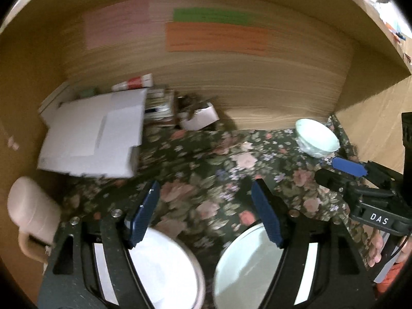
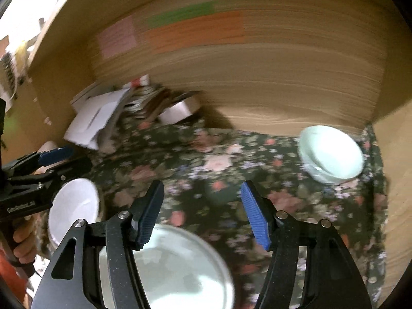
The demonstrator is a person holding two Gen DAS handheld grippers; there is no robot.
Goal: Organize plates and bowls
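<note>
A pale green bowl (image 1: 318, 137) (image 2: 332, 153) stands at the far right corner of the floral cloth (image 1: 206, 159). A pale green plate (image 1: 247, 270) (image 2: 177, 267) lies at the near edge, with a white bowl (image 1: 167, 270) (image 2: 73, 207) left of it. My left gripper (image 1: 206, 211) is open and empty, hovering above the gap between the white bowl and the plate. My right gripper (image 2: 203, 211) is open and empty, above the plate's far right edge; it also shows at the right of the left wrist view (image 1: 347, 167).
A white cardboard box (image 1: 95, 134) and small clutter (image 1: 180, 105) sit at the back left. A pink mug (image 1: 31, 213) stands at the left. Wooden walls (image 1: 231, 77) close the back and both sides.
</note>
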